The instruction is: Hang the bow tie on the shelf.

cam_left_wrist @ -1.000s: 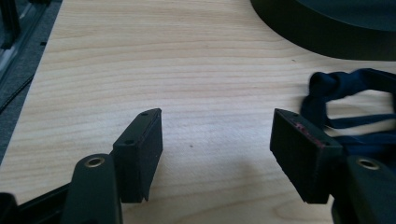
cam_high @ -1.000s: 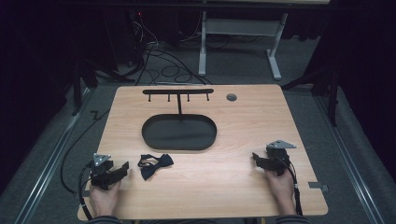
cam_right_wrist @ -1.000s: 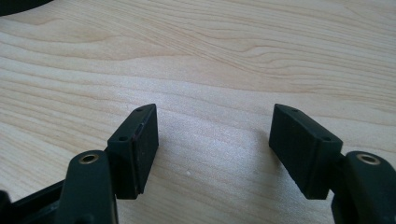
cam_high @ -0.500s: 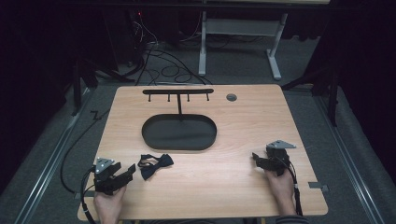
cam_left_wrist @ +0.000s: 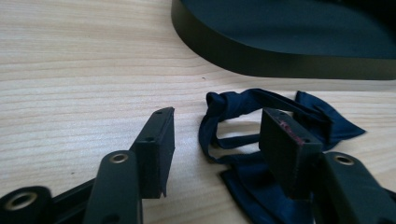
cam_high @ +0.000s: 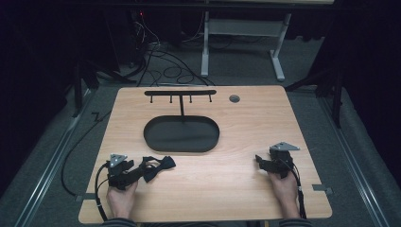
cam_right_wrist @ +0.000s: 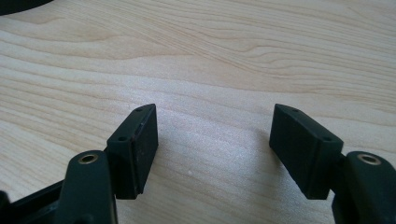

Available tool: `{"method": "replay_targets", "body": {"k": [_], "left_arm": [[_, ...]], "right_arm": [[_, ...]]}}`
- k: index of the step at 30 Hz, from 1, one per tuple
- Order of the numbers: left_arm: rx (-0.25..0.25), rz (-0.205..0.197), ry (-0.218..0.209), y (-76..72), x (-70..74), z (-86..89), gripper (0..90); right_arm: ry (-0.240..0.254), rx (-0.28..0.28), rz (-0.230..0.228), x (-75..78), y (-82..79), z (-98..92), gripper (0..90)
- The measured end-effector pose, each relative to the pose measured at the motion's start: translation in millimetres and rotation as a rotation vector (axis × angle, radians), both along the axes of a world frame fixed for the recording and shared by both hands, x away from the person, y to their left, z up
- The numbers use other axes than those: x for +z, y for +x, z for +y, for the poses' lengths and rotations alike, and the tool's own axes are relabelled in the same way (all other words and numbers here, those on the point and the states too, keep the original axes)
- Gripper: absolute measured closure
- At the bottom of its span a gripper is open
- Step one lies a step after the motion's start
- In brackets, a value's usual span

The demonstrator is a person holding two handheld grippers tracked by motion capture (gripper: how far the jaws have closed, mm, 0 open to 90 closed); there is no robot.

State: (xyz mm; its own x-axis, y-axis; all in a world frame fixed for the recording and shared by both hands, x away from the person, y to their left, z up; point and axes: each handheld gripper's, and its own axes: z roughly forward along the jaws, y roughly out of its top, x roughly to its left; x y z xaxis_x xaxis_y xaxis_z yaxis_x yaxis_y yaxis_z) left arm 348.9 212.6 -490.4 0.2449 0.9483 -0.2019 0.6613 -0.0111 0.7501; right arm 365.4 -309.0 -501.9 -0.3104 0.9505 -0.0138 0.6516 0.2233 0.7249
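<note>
At the lower left of the high view, your left gripper has slid right onto the bow tie, jaws spread around its strap, ready to pinch, while your right gripper rests released, empty, lower right.

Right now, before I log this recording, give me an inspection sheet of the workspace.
Surface: wooden table, bare grain, small round hole near the far edge.
Job's things: dark bow tie lying flat near the left gripper; black oval tray with a hook stand, nothing on the hooks.
Clutter: nothing seen.
Grippers: left gripper open, jaws astride the bow tie's strap; right gripper open over bare wood.
Cables: one trails from each gripper; loose cables on the floor beyond.
Surroundings: grey carpet, white desk frame, dark room.
</note>
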Motion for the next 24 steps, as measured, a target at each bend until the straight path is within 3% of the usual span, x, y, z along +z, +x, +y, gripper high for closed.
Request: {"method": "replay_targets", "body": {"k": [12, 18, 19, 23, 24], "left_arm": [[0.021, 0.020, -0.002, 9.1, -6.1, -0.6, 56.2], [0.026, 0.016, 0.052, 10.9, -9.8, -3.4, 60.7], [0.018, 0.027, 0.084, 11.2, -11.2, -4.3, 61.8], [0.013, 0.022, 0.120, 11.2, -11.5, -6.2, 66.3], [0.002, 0.028, 0.152, 11.9, -10.4, -8.0, 68.1]], "right_arm": [[0.001, 0.002, 0.000, 0.0, 0.0, -0.1, 34.0], [0.001, 0.002, 0.000, 0.0, 0.0, -0.1, 33.9], [0.001, 0.002, 0.000, 0.0, 0.0, 0.0, 33.9], [0.000, 0.001, 0.000, 0.0, 0.0, 0.0, 33.9], [0.000, 0.002, 0.000, -0.1, 0.0, 0.0, 34.0]]}}
